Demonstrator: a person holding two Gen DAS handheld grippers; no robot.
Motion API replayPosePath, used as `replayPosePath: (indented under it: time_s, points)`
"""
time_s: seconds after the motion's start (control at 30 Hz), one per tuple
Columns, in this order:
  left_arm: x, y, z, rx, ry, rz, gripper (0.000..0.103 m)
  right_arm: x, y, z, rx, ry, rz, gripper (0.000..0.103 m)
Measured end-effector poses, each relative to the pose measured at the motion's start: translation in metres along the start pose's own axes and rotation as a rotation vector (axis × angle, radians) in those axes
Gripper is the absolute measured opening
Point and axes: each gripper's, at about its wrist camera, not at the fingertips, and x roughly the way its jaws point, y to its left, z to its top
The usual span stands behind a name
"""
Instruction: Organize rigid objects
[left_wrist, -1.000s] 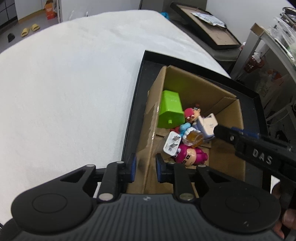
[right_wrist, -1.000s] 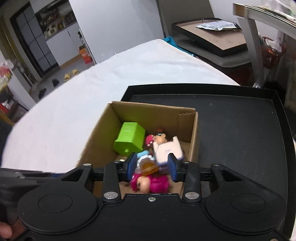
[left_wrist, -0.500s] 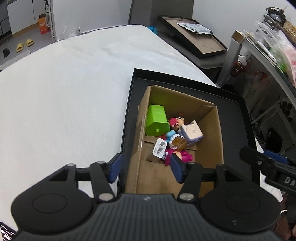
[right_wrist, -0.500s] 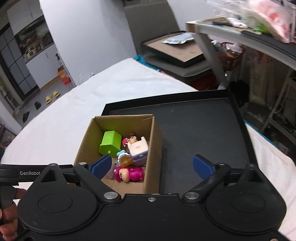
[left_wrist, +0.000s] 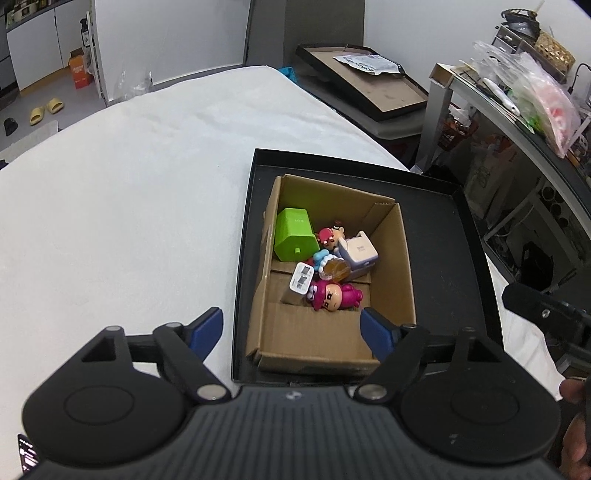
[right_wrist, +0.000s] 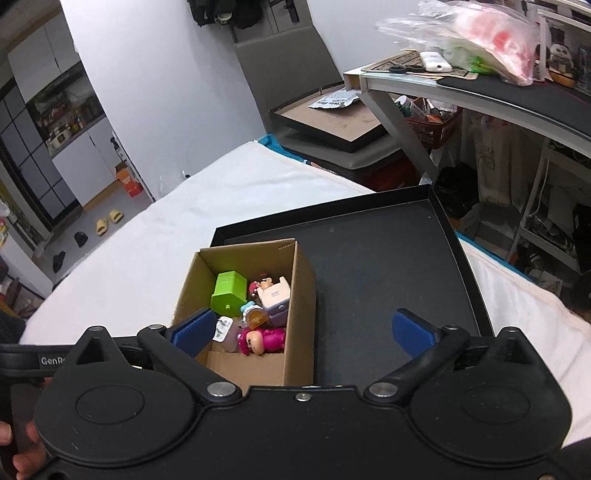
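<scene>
An open cardboard box (left_wrist: 395, 266) (right_wrist: 301, 280) stands in the left part of a black tray (left_wrist: 465, 266) (right_wrist: 388, 266). Inside lie a green block (left_wrist: 295, 236) (right_wrist: 229, 291), a pink figure (left_wrist: 332, 295) (right_wrist: 262, 339), a white and lilac toy (left_wrist: 360, 253) (right_wrist: 275, 299), a white charger (left_wrist: 301, 280) (right_wrist: 223, 328) and other small toys. My left gripper (left_wrist: 293, 330) hangs open above the box's near end, holding nothing. My right gripper (right_wrist: 303, 332) is open too, high over the box and tray, with nothing between its fingers.
The tray rests on a white cloth-covered table (left_wrist: 129, 192). Behind it a chair (right_wrist: 291, 74) holds a flat framed board (left_wrist: 369, 81). A cluttered desk (right_wrist: 480, 85) stands to the right. A hand (right_wrist: 22, 450) shows at the lower left.
Both grippers opened wide and drew back and up from the box. The right gripper let the small amber toy go; it now lies in the box.
</scene>
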Motion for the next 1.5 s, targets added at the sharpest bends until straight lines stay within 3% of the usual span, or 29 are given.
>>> replayPosePath:
  time_s: [0.13,0.57,0.87,1.5]
  points:
    - [-0.013,-0.002,-0.004,0.012,-0.016,0.009,0.088,-0.013,0.001,-0.003,0.011,-0.021,0.002,0.103]
    - [-0.053,-0.008,-0.018,0.055,-0.075,0.025,0.094,-0.051,0.024,-0.011,-0.07,-0.066,0.003,0.103]
    - [-0.076,-0.008,-0.031,0.046,-0.114,0.037,0.095,-0.069,0.029,-0.018,-0.088,-0.041,-0.032,0.103]
    - [-0.112,-0.017,-0.057,0.069,-0.169,0.022,0.096,-0.115,0.032,-0.034,-0.113,-0.098,-0.07,0.103]
